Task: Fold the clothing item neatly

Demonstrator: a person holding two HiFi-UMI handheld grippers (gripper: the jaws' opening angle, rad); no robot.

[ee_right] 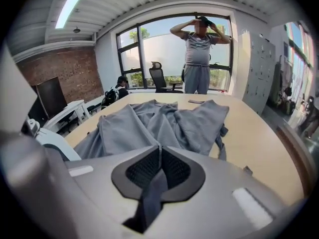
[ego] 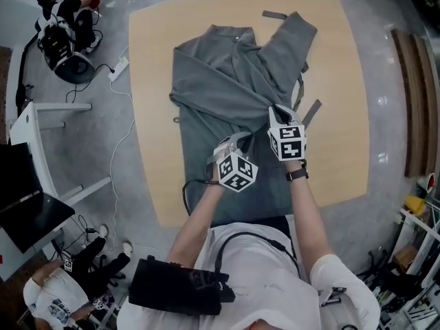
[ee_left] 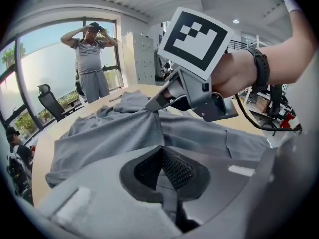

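Both grippers are down on the garment (ego: 227, 81), which lies rumpled across the middle of the table (ego: 155, 115), its near hem at the front edge by the person.

The right gripper (ee_right: 159, 151) is clamped on a strip of grey cloth: the fabric runs straight between its pads and hangs out below. From the left gripper view it has the cloth tented up into a small peak, so this pinch looks meant to raise an edge clear of the layer beneath.

The left gripper (ee_left: 162, 151) sits just beside it, a little nearer the person, jaws pressed fully together. The cloth ridges up right to the pinch, so it looks to be nipping a thin layer of the garment too, though that is harder to read than on the right.

Why side by side near the centre? My read is that two close grips on one edge keep it straight, so it can be carried over as a flap rather than dragged into a bunch.

The far part is still bunched, a strap trailing off to the right. Folding looks barely begun.
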